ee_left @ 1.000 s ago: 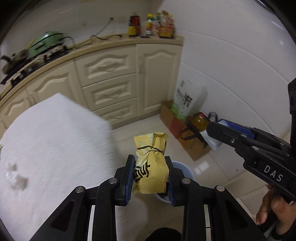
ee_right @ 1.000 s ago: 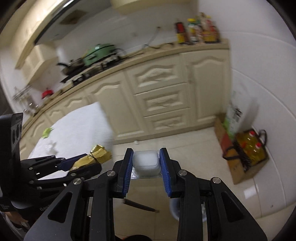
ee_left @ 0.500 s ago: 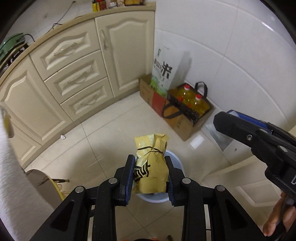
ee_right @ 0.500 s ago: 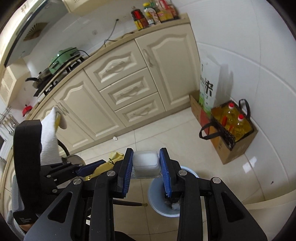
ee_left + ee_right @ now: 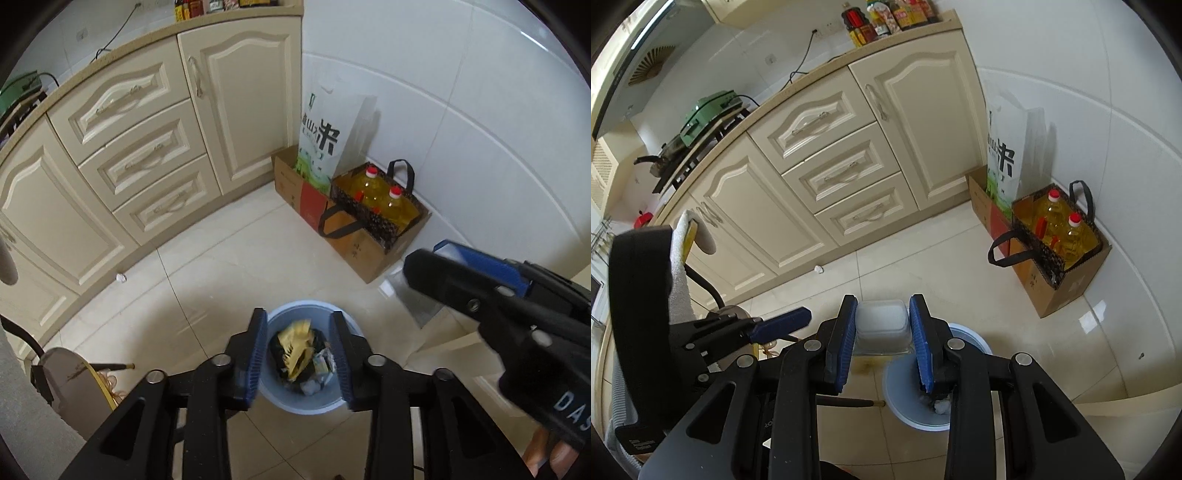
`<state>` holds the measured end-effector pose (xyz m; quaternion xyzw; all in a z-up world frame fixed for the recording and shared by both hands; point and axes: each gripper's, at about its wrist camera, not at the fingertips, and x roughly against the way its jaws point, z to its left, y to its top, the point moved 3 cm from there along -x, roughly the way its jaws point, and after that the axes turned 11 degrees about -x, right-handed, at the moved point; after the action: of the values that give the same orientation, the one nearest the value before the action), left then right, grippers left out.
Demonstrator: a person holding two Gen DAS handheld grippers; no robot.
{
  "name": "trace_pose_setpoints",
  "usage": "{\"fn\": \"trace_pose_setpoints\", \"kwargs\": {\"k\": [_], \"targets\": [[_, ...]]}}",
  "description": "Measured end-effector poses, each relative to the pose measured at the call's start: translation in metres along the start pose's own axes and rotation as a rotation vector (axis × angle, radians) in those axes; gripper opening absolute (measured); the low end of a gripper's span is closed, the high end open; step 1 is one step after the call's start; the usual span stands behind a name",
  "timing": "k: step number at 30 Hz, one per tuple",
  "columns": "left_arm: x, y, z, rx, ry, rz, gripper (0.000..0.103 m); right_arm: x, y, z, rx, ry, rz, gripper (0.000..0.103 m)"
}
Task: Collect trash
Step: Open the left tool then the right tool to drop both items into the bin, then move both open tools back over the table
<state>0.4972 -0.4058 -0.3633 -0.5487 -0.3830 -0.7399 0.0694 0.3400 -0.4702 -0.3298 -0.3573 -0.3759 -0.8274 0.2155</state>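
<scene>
L gripper (image 5: 300, 345) over blue bin (image 5: 275, 400) on floor; jaws just opened, nothing between. Yellow snack bag (image 5: 294, 345) lying in bin atop other trash. R gripper (image 5: 882, 334) clenched on white plastic tub (image 5: 882, 325), just above bin rim.

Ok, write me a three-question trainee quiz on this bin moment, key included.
1. True or false: the left claw holds the yellow snack wrapper.
2. What does the right claw grip? A) translucent white plastic tub B) oil bottle C) sponge
3. Fill in: the wrapper lies in the round light-blue plastic ____.

Key:
1. False; its jaws have just been opening, nothing between them.
2. A
3. bin
</scene>
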Motion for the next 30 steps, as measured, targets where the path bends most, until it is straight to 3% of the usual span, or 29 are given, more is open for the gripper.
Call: {"fn": "trace_pose_setpoints", "kwargs": {"k": [3, 30], "targets": [[0.007, -0.007, -0.003, -0.005, 0.021, -0.017, 0.054, -0.001, 0.000, 0.000, -0.001, 0.001, 0.001, 0.029], [0.045, -0.025, -0.002, 0.041, 0.040, -0.013, 0.057, -0.007, -0.001, 0.020, 0.006, 0.009, 0.008, 0.033]]}}
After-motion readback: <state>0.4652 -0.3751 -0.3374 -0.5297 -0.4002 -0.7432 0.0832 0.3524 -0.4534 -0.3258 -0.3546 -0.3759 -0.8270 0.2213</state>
